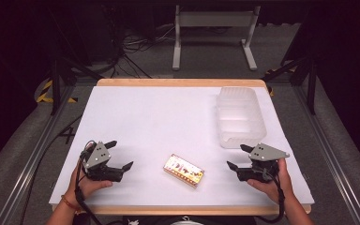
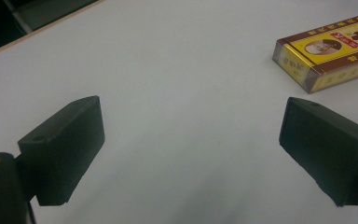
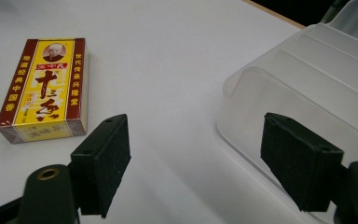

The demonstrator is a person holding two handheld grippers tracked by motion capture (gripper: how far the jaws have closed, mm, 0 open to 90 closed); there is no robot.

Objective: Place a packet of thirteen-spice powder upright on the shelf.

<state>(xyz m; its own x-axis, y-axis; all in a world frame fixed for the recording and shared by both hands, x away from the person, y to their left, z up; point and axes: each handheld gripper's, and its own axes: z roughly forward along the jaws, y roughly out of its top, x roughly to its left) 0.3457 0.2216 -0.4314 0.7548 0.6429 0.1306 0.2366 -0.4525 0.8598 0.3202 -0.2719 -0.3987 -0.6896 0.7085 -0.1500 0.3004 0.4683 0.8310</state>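
High view: a flat yellow-and-brown printed cardboard box is flanked by the left gripper and right gripper, jaws spread and empty; a pre-grasp stage is judged, approach required, the translucent plastic tub lying beyond the box.

A white-topped table carries a yellow-and-brown box and a clear plastic container.

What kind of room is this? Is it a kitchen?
Probably a lab or recording studio, not a kitchen: dark curtained walls, loose cables on the floor, and a white table framed by metal rails.
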